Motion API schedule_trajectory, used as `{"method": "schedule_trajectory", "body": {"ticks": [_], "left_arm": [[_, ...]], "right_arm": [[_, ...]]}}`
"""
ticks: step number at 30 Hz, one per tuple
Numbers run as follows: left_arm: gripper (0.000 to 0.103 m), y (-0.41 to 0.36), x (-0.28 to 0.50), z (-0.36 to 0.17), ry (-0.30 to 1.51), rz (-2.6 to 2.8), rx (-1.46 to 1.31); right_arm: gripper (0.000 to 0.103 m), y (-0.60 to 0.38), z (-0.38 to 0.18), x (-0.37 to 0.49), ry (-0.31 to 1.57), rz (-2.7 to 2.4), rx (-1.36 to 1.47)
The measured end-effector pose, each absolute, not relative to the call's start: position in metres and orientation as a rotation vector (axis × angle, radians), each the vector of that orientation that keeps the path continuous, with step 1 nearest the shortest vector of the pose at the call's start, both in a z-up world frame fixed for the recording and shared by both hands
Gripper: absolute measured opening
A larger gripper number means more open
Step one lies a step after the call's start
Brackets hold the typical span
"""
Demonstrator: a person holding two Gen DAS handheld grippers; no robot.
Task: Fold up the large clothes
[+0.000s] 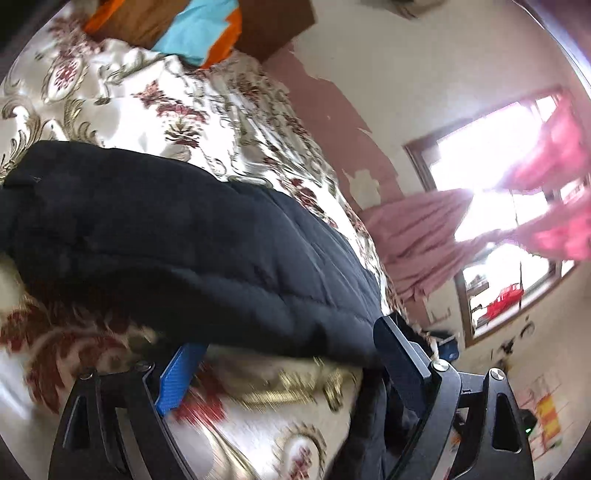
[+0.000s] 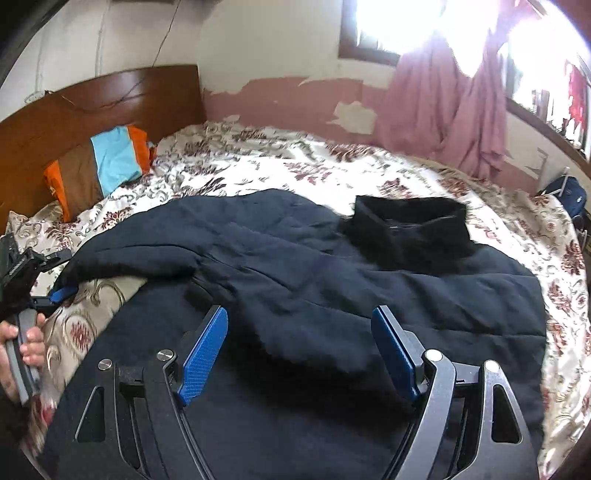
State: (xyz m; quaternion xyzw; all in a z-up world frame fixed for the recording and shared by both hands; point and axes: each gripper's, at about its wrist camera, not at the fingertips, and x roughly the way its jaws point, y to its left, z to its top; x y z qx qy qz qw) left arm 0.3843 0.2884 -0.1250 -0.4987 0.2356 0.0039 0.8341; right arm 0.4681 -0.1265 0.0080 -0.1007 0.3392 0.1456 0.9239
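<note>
A large dark navy quilted coat (image 2: 332,295) lies spread on the floral bed cover (image 2: 295,166), its black collar (image 2: 410,225) toward the far side. My right gripper (image 2: 299,347) is open and empty just above the coat's middle. In the right wrist view the left gripper (image 2: 55,291) sits at the coat's left sleeve end (image 2: 110,258), held by a hand. In the left wrist view the left gripper (image 1: 284,350) has wide jaws, with the dark sleeve (image 1: 184,240) lying across and over its fingertips; a firm grip is not visible.
A wooden headboard (image 2: 74,110) and an orange, blue and brown pillow (image 2: 99,162) are at the bed's far left. A pink curtain (image 2: 450,103) hangs by the bright window (image 2: 388,26). A peeling pink wall (image 2: 288,99) runs behind the bed.
</note>
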Motion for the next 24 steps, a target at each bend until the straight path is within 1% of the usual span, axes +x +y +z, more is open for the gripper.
{"method": "schedule_trajectory", "body": {"ticks": [7, 9, 11, 13, 14, 15, 16, 19, 22, 24], "left_arm": [[0.089, 0.325, 0.392, -0.143, 0.471, 0.031, -1.206], [0.087, 0.334, 0.393, -0.146, 0.471, 0.052, -1.219], [0.076, 0.342, 0.393, -0.149, 0.462, 0.085, -1.231], [0.053, 0.348, 0.393, -0.153, 0.472, 0.112, -1.248], [0.046, 0.35, 0.393, -0.154, 0.472, 0.119, -1.256], [0.034, 0.352, 0.392, -0.155, 0.469, 0.126, -1.265], [0.026, 0.355, 0.393, -0.156, 0.461, 0.13, -1.272], [0.014, 0.357, 0.388, -0.151, 0.411, 0.124, -1.27], [0.01, 0.354, 0.384, -0.13, 0.335, 0.113, -1.21], [0.01, 0.349, 0.383, -0.113, 0.302, 0.111, -1.155]], "right_arm": [[0.075, -0.068, -0.03, 0.511, 0.755, 0.202, -0.243], [0.075, -0.061, -0.038, 0.518, 0.774, 0.186, -0.239], [0.075, -0.054, -0.048, 0.521, 0.791, 0.175, -0.238], [0.075, -0.05, -0.056, 0.522, 0.797, 0.166, -0.238], [0.075, -0.05, -0.058, 0.523, 0.798, 0.166, -0.234], [0.076, -0.05, -0.06, 0.523, 0.796, 0.162, -0.226], [0.078, -0.051, -0.063, 0.521, 0.793, 0.154, -0.215], [0.082, -0.056, -0.066, 0.52, 0.789, 0.144, -0.199], [0.082, -0.06, -0.061, 0.52, 0.798, 0.152, -0.2], [0.082, -0.063, -0.053, 0.517, 0.79, 0.164, -0.209]]}}
